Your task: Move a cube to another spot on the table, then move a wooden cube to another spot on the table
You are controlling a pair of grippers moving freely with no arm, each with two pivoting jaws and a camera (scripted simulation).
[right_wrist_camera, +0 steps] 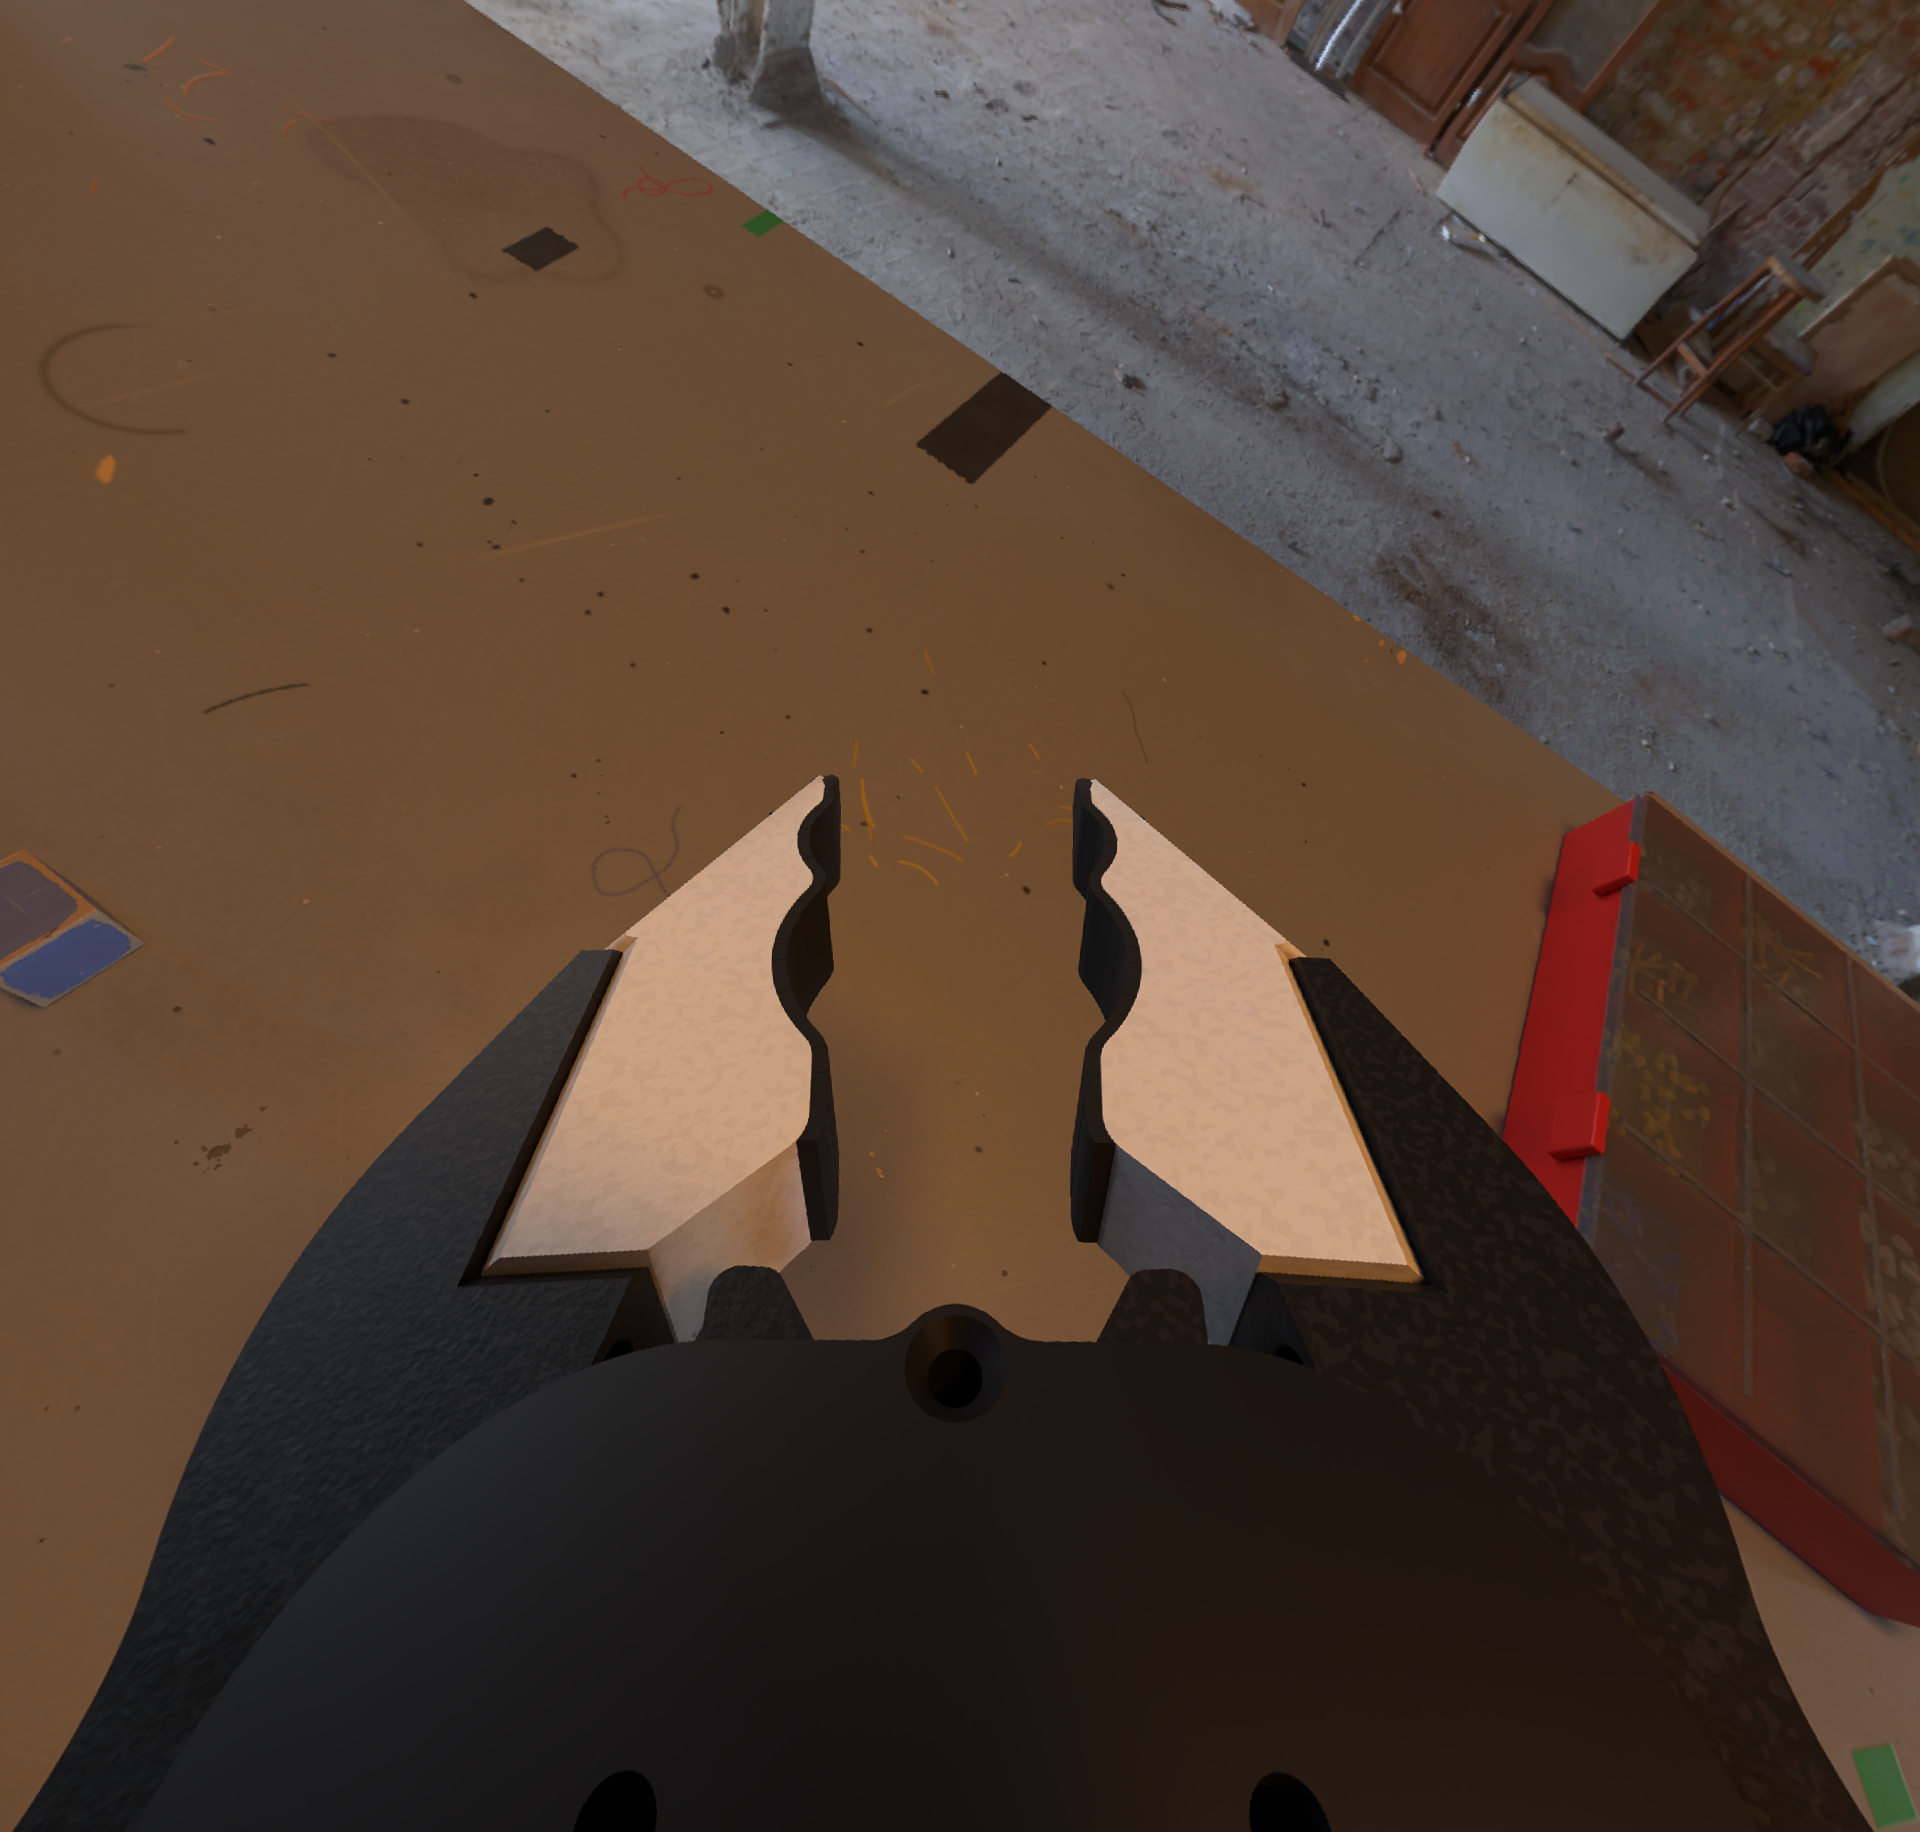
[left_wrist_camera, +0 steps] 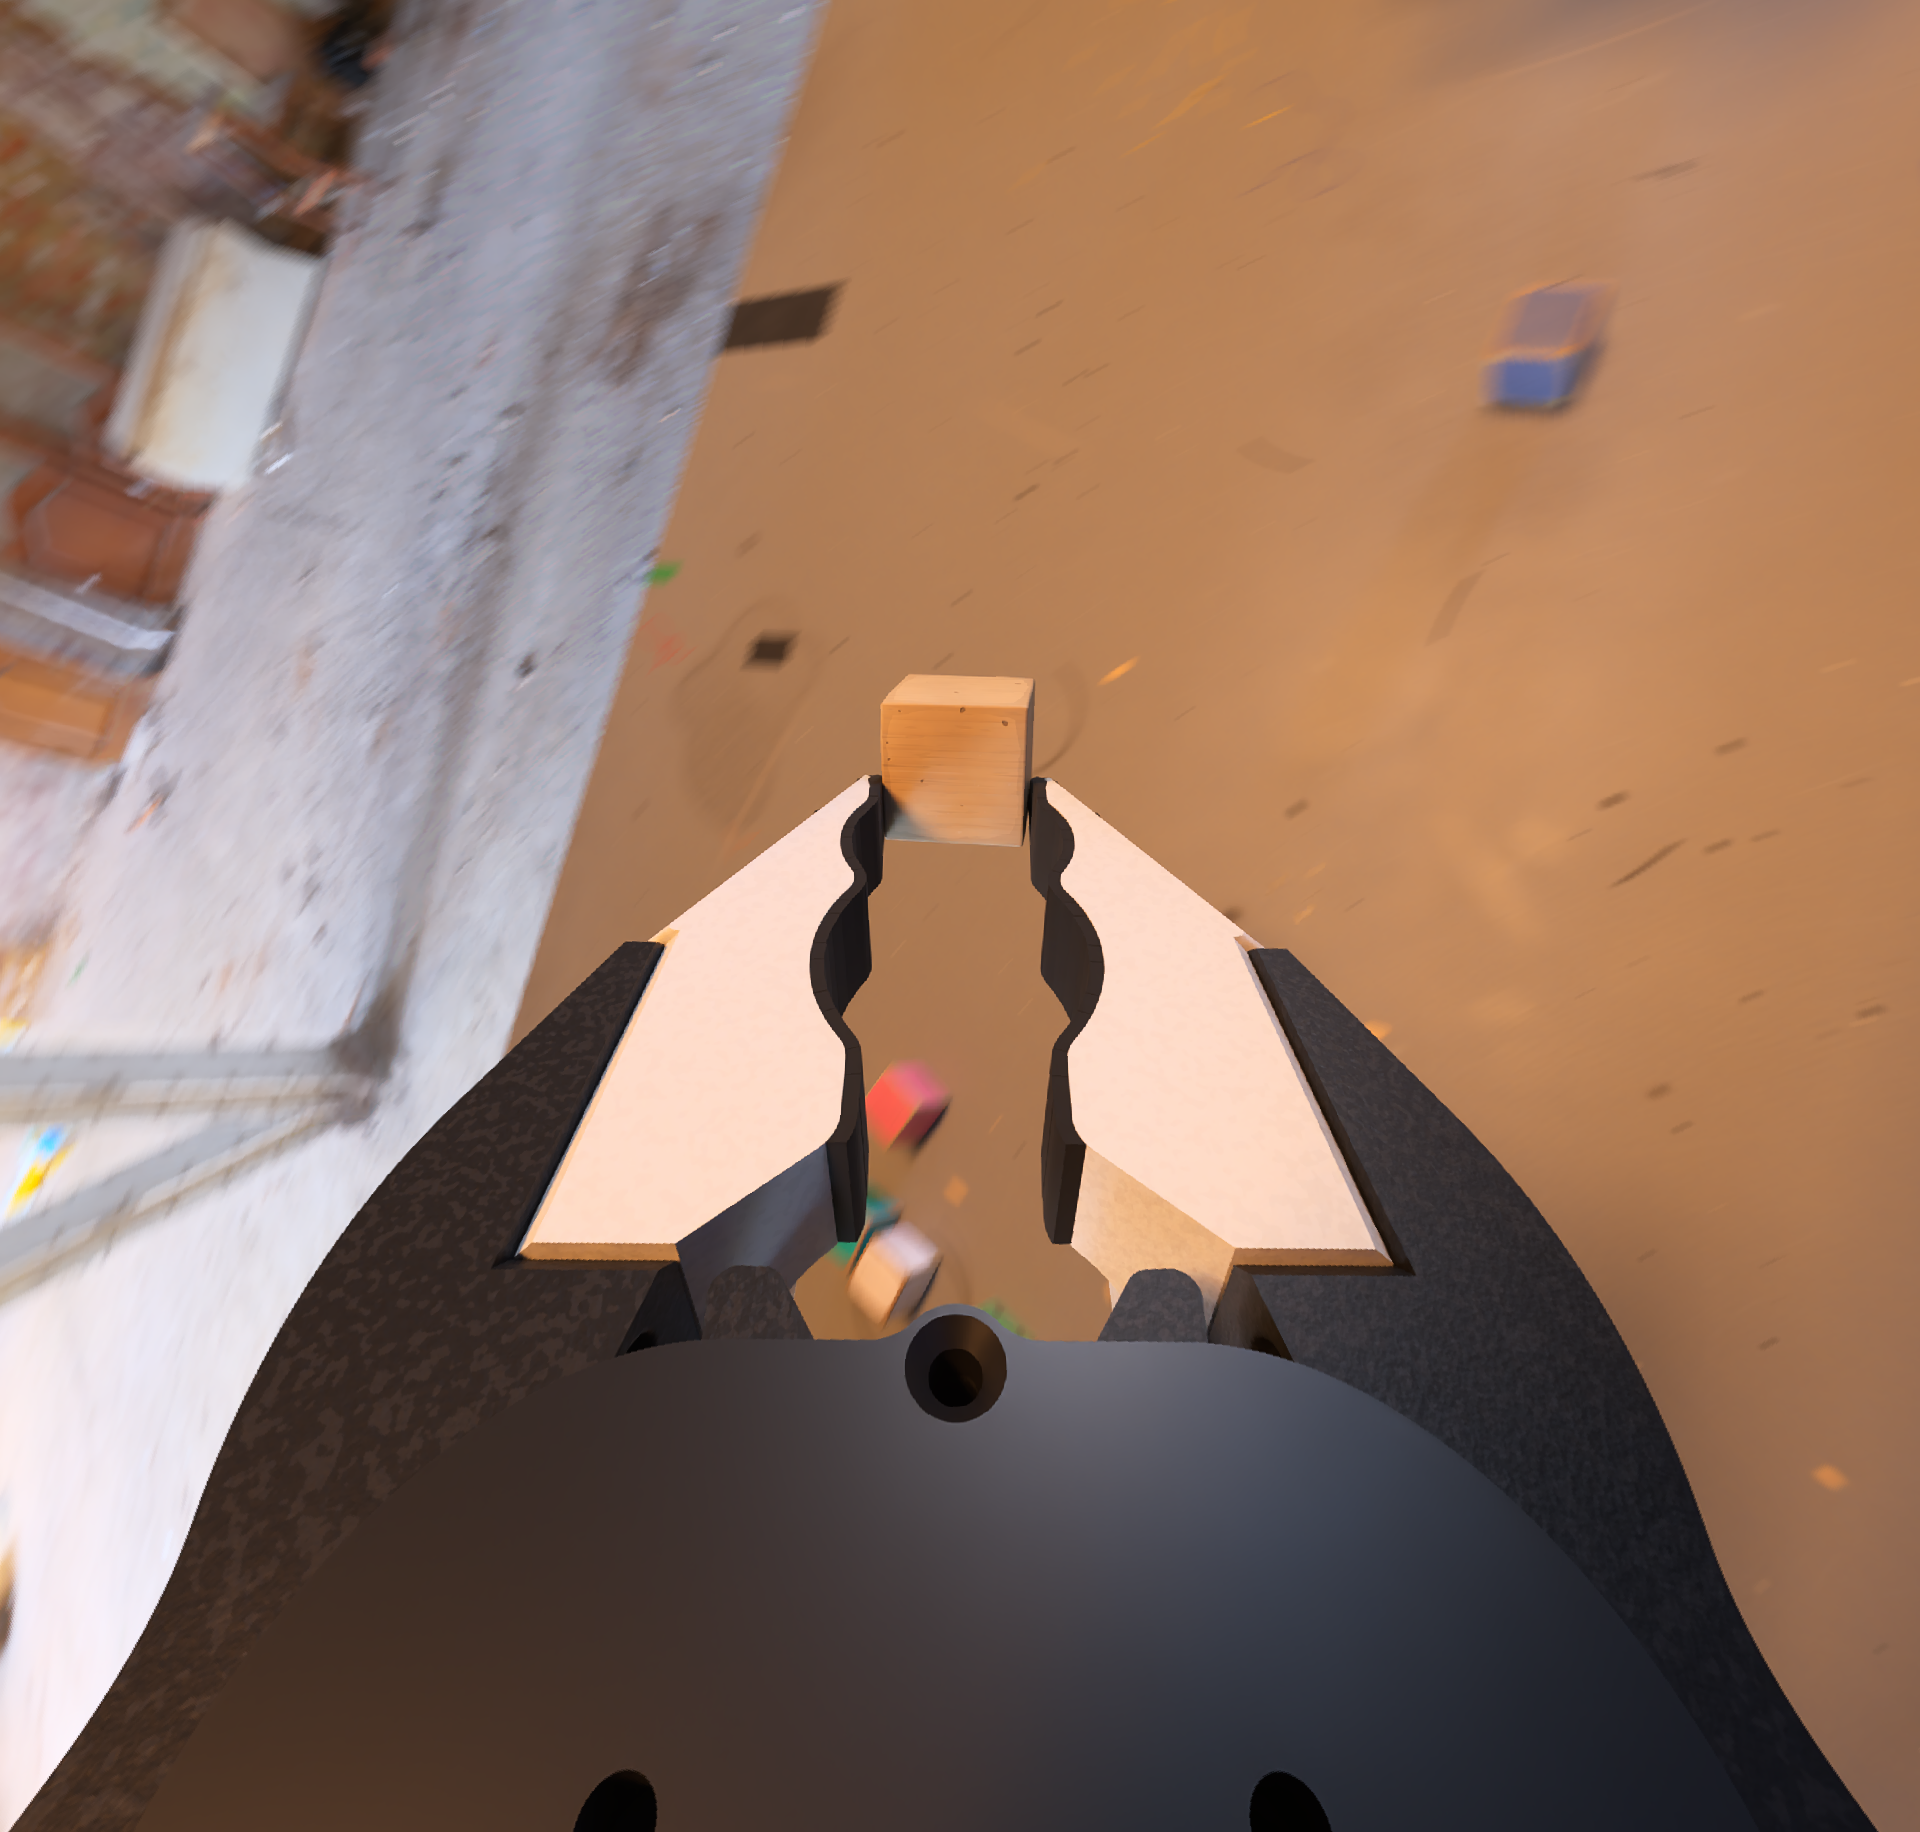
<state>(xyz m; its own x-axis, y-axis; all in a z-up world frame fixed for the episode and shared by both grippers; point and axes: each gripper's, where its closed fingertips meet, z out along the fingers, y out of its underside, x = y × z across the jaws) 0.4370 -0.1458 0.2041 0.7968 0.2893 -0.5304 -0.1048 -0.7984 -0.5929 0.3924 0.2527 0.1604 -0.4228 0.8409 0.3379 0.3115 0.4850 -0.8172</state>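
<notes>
In the left wrist view my left gripper point(left_wrist_camera: 954, 808) is shut on a light wooden cube point(left_wrist_camera: 956, 756), held at the fingertips above the brown table point(left_wrist_camera: 1351, 639). The background is blurred. Far below, between the fingers, a red cube point(left_wrist_camera: 906, 1105) and a pale cube point(left_wrist_camera: 894, 1273) lie on the table. A blue patch point(left_wrist_camera: 1546, 346) shows at the upper right. In the right wrist view my right gripper point(right_wrist_camera: 954, 808) is open and empty, hovering over the bare brown table point(right_wrist_camera: 520, 587).
The table edge runs diagonally in both views, with grey concrete floor point(right_wrist_camera: 1247, 276) beyond. A red-edged flat box point(right_wrist_camera: 1756, 1190) lies at the right of the right wrist view. Dark patches point(right_wrist_camera: 982, 428) and a blue patch point(right_wrist_camera: 57, 935) mark the table.
</notes>
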